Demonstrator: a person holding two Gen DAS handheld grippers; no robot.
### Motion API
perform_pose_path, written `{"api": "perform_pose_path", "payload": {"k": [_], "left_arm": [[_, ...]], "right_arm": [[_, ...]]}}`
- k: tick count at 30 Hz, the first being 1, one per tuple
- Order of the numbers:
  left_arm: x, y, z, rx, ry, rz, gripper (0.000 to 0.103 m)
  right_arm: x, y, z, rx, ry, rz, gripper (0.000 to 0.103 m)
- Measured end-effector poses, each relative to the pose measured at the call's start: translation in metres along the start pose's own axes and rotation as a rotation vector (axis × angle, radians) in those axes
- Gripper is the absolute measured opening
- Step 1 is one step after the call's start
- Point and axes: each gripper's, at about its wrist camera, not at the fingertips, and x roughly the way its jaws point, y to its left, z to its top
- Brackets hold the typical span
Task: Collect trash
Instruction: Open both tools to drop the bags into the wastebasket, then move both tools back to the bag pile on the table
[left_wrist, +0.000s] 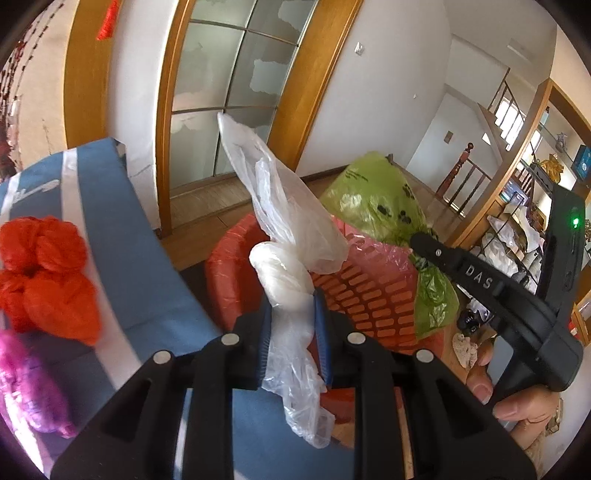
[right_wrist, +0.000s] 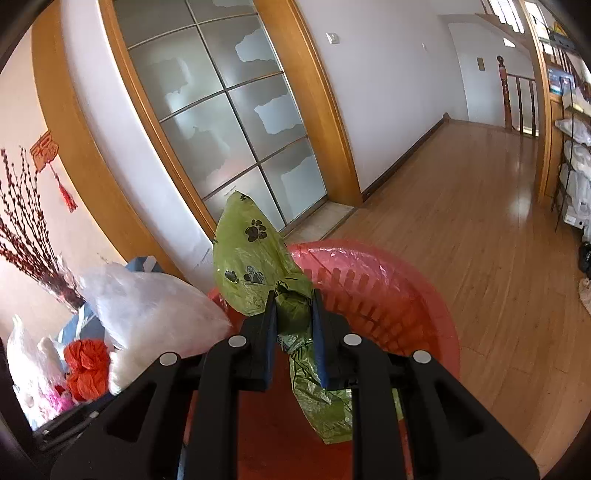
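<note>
1. Left wrist view: the left tool (left_wrist: 293, 306) is nearly closed, its blue pads pinching the knotted neck of a translucent white plastic bag (left_wrist: 291, 236) held over the near rim of a red slotted plastic waste basket (left_wrist: 369, 291) with a pink liner.
2. Only this view shows the right tool's black body with the raised letters "DAS" (left_wrist: 478, 277), a green light, and the person's fingers (left_wrist: 484, 384) around its handle.
3. It also shows a crumpled orange-red plastic bag (left_wrist: 48, 273) and a purple one (left_wrist: 33, 391) on what seems to be a blue striped cloth (left_wrist: 129, 258).
4. Right wrist view: the right tool (right_wrist: 294, 308) is nearly closed on the twisted neck of a green plastic bag printed with black paw marks (right_wrist: 251, 254), above the basket's opening.
5. Only here: the wooden floor (right_wrist: 461, 206) and a red hanging ornament (right_wrist: 46, 149), its character too blurred to read.
</note>
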Motion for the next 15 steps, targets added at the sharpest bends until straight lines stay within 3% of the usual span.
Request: {"api": "perform_pose_path", "payload": {"k": [3,6,12,15], "left_arm": [[0.008,-0.007,0.001,0.002,0.007,-0.003,0.026],[0.012,-0.008,-0.002,0.004,0.012,0.0,0.035],[0.004,0.005,-0.008,-0.022,0.017,0.032,0.048],[-0.011,0.018,-0.014,-0.042,-0.004,0.074,0.06]], "right_arm": [[0.004,-0.005,0.002,0.022,0.004,0.011,0.024],[0.006,-0.01,0.002,0.04,0.006,0.009,0.044],[0.0,-0.018,0.002,0.046,-0.016,-0.024,0.061],[-0.005,-0.016,-0.002,0.026,-0.031,-0.052,0.067]]}}
